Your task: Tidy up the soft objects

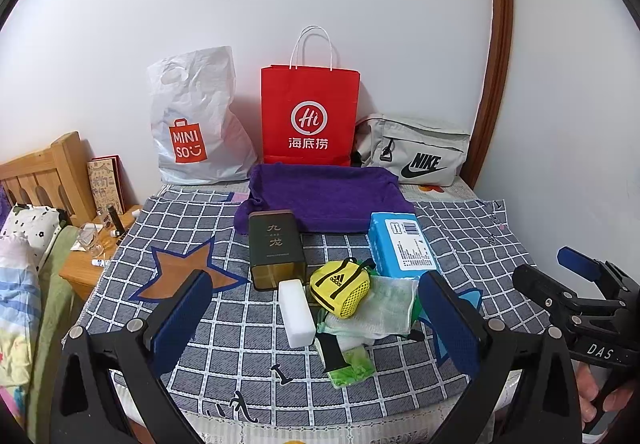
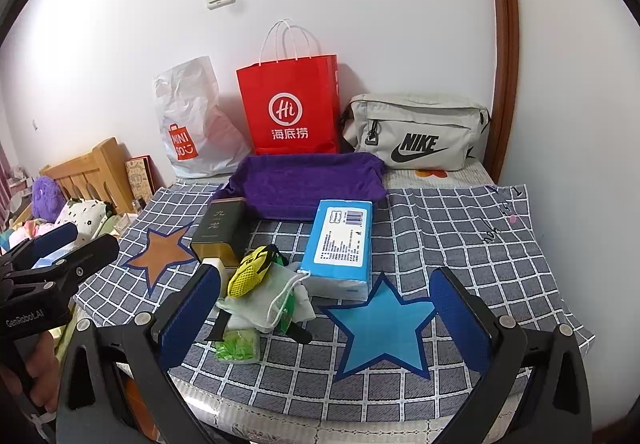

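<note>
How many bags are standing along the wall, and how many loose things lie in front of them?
Bags: 3 (white plastic bag, red paper bag, grey waist bag)
Folded cloth: 1 (purple towel)
Boxes and packs: 3 (dark tin, blue tissue pack, white block)
Small pouches: 1 (yellow pouch)
Total: 8

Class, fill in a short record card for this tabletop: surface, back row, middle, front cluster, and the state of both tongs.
surface: grey checked cloth with stars
back row: white plastic Miniso bag, red paper bag, grey Nike pouch
middle: purple towel, dark tea tin, blue tissue pack
front cluster: white foam block, yellow mesh pouch
left tongs: open
right tongs: open
</note>
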Action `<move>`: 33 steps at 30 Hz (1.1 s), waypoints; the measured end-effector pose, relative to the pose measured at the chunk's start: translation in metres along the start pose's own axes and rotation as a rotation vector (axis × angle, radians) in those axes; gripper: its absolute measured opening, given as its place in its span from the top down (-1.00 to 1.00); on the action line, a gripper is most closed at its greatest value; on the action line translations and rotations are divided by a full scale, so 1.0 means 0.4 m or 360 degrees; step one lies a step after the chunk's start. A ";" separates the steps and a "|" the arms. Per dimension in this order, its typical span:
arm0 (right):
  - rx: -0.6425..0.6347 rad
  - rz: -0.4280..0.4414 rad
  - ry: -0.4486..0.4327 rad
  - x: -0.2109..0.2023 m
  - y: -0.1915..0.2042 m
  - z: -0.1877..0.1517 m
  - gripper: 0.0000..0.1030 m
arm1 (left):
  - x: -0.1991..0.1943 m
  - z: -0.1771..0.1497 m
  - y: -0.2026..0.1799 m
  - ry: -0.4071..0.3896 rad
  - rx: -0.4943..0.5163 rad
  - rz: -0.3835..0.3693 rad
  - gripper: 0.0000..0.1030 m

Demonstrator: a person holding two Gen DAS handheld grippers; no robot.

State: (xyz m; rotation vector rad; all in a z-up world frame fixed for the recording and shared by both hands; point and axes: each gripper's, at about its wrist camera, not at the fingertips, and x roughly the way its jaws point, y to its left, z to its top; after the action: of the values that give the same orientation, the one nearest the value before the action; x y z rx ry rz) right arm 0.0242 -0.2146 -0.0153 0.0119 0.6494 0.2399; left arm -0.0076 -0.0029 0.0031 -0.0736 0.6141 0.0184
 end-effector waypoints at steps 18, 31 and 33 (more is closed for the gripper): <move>-0.0003 0.0005 -0.0015 -0.013 0.010 0.001 -1.00 | 0.000 0.000 0.000 -0.0001 -0.0001 0.0000 -1.00; -0.0008 0.0010 -0.0018 -0.018 0.015 0.003 -1.00 | -0.002 -0.001 0.001 0.0000 -0.0002 0.0002 -1.00; -0.0007 0.0011 -0.0019 -0.019 0.015 0.003 -1.00 | -0.002 -0.001 0.001 -0.0001 -0.0002 0.0000 -1.00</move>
State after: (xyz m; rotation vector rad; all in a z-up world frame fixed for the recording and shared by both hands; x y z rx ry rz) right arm 0.0178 -0.2104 -0.0091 0.0112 0.6369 0.2481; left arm -0.0084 -0.0025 0.0033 -0.0747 0.6135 0.0191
